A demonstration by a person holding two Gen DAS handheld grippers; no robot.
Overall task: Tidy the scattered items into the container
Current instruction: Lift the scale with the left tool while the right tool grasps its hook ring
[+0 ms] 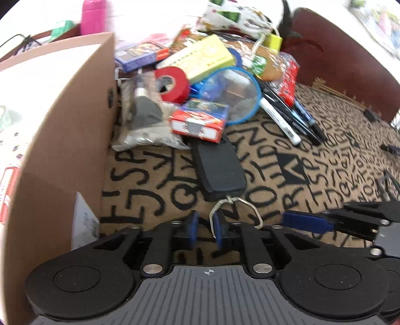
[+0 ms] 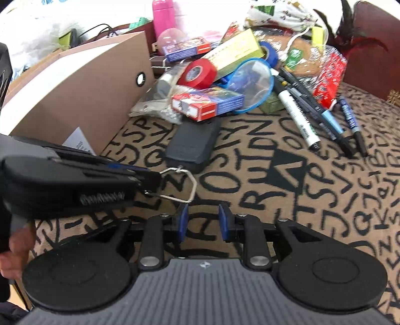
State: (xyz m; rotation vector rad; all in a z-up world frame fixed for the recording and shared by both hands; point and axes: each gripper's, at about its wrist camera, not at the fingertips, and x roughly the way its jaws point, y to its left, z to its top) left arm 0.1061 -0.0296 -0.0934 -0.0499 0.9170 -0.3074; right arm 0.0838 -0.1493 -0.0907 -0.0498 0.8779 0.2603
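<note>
Nearest in the left wrist view, the left gripper (image 1: 205, 231) has its blue pads a narrow gap apart, and the wire ring (image 1: 236, 212) of the black scale (image 1: 217, 170) passes right at the right-hand pad (image 1: 219, 231). From the right wrist view the left gripper (image 2: 147, 178) reaches in from the side with its tips at that ring (image 2: 178, 185); it looks pinched on the wire, though blur at the tips leaves this unsure. The right gripper (image 2: 203, 222) hovers over the lettered cloth (image 2: 287, 200) with its fingers parted and nothing between them; it touches no item. In the left view it shows at the right edge, one blue pad (image 1: 307, 221) pointing toward the ring.

The scale lies flat on the cloth, ring end toward the cameras, its far end tucked under a red card box (image 1: 198, 121). Left of it stands the cardboard box (image 1: 67, 120), its wall just beside the pile. Behind the card box sit a clear bag (image 1: 146, 117) of grey stuff, a red tape roll (image 1: 172, 83) and a blue-rimmed magnifier (image 1: 231, 93). A row of markers (image 1: 287, 117) lies to the right of the magnifier. Farther back are a yellow box (image 1: 200, 58), a second card box (image 1: 140, 56), a snack packet (image 1: 288, 80) and a printed pouch (image 1: 235, 17). A pink bottle (image 1: 92, 16) stands beyond the cardboard box.
</note>
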